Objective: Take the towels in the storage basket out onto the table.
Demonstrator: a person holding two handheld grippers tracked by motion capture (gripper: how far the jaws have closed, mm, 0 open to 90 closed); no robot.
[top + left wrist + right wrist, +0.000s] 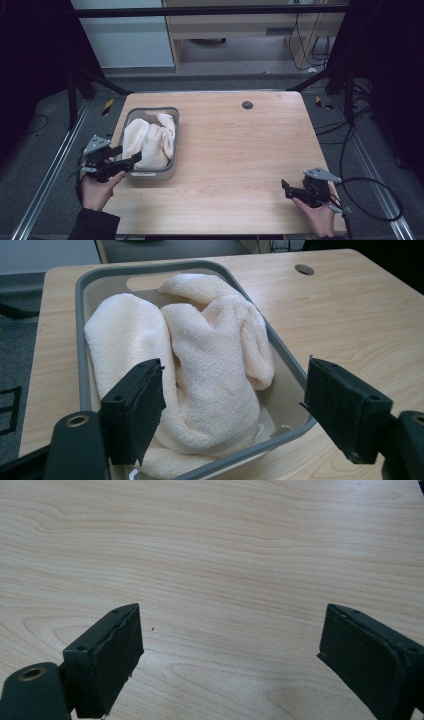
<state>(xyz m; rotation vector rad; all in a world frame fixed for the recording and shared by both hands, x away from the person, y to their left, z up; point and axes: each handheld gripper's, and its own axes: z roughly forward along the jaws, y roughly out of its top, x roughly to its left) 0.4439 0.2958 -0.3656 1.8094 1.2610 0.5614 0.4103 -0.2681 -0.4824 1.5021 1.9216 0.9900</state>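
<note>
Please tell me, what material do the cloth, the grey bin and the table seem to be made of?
Towel: probably cotton terry, cream; looped, fluffy pile and soft folds.
Bin: likely moulded plastic; smooth matte grey rim, beige inside, rounded corners.
Table: pale wood grain, possibly laminate; even satin sheen.

No readable text, label, brand, number or sign appears on anything in these views.
</note>
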